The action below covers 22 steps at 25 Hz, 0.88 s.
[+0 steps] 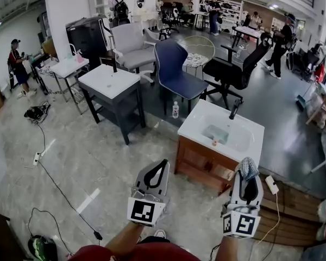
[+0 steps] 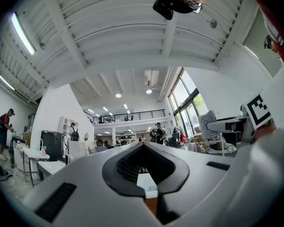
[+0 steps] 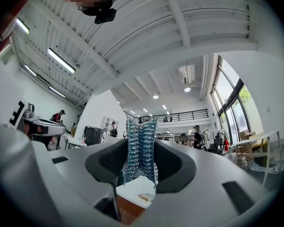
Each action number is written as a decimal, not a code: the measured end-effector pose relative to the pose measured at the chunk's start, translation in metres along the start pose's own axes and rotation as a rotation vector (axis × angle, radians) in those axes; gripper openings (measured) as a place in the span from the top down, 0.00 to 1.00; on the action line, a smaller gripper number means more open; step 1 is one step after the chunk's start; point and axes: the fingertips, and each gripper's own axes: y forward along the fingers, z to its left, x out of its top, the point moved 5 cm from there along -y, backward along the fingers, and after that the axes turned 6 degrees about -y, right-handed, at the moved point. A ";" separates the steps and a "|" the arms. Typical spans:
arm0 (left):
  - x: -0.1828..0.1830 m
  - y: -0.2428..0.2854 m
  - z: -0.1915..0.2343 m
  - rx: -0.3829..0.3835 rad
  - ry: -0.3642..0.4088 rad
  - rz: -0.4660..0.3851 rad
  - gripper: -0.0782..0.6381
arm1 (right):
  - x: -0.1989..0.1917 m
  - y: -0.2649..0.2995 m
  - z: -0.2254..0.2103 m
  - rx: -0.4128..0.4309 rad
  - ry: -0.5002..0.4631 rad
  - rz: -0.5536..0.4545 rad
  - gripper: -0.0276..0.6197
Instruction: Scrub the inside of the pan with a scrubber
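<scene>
Scrubber (image 3: 140, 148), shiny bluish-silver mesh, pinched in right hand-held gripper (image 1: 249, 177).

a wooden sink cabinet (image 1: 198, 165) stands close ahead of the right gripper (image 1: 249, 165). its white basin (image 1: 239, 137) is open from above, save for the black faucet (image 1: 234, 109) at the back edge. bare tiled floor (image 1: 98, 156) lies ahead of the left gripper (image 1: 161, 163). a blue chair (image 1: 174, 72), a bottle (image 1: 175, 110) and a dark washstand (image 1: 111, 91) crowd the far side.
</scene>
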 end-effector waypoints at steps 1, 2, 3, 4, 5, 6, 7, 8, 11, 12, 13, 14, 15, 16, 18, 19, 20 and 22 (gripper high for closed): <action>-0.001 0.002 0.005 0.001 -0.002 -0.001 0.87 | -0.001 0.004 0.004 0.001 -0.003 0.001 0.68; -0.002 0.003 0.011 0.002 -0.004 -0.003 0.87 | -0.001 0.009 0.008 0.002 -0.006 0.002 0.68; -0.002 0.005 0.016 0.002 -0.005 -0.005 0.87 | -0.002 0.013 0.012 0.002 -0.008 0.003 0.68; -0.003 0.006 0.021 0.000 -0.006 -0.006 0.87 | -0.003 0.017 0.017 0.000 -0.010 0.004 0.68; -0.003 0.008 0.027 -0.003 -0.006 -0.007 0.87 | -0.004 0.020 0.020 -0.004 -0.011 0.005 0.68; -0.004 0.010 0.031 -0.006 -0.007 -0.008 0.87 | -0.004 0.023 0.024 -0.008 -0.011 0.005 0.68; -0.006 0.012 0.036 -0.009 -0.009 -0.009 0.87 | -0.005 0.026 0.027 -0.013 -0.012 0.006 0.68; -0.008 0.015 0.040 -0.011 -0.012 -0.007 0.87 | -0.007 0.028 0.030 -0.018 -0.014 0.007 0.68; -0.018 0.021 0.050 -0.023 -0.016 0.001 0.87 | -0.015 0.030 0.038 -0.025 -0.024 0.019 0.67; -0.021 0.024 0.051 -0.032 -0.013 0.005 0.87 | -0.016 0.030 0.039 -0.028 -0.029 0.024 0.67; -0.023 0.026 0.052 -0.040 -0.012 0.009 0.87 | -0.018 0.031 0.039 -0.032 -0.034 0.029 0.67; -0.024 0.029 0.052 -0.046 -0.015 0.012 0.87 | -0.019 0.032 0.038 -0.036 -0.036 0.035 0.67; -0.026 0.033 0.053 -0.049 -0.020 0.014 0.87 | -0.021 0.034 0.037 -0.041 -0.035 0.040 0.67; -0.027 0.037 0.055 -0.052 -0.026 0.016 0.87 | -0.023 0.037 0.036 -0.045 -0.030 0.043 0.67; -0.031 0.047 0.055 -0.060 -0.033 0.018 0.87 | -0.028 0.044 0.034 -0.053 -0.024 0.046 0.67; -0.034 0.052 0.054 -0.066 -0.032 0.020 0.87 | -0.029 0.047 0.033 -0.054 -0.030 0.048 0.67; -0.036 0.058 0.052 -0.071 -0.029 0.021 0.87 | -0.030 0.051 0.031 -0.055 -0.038 0.050 0.67; -0.041 0.071 0.049 -0.076 -0.027 0.024 0.87 | -0.035 0.060 0.025 -0.055 -0.048 0.049 0.67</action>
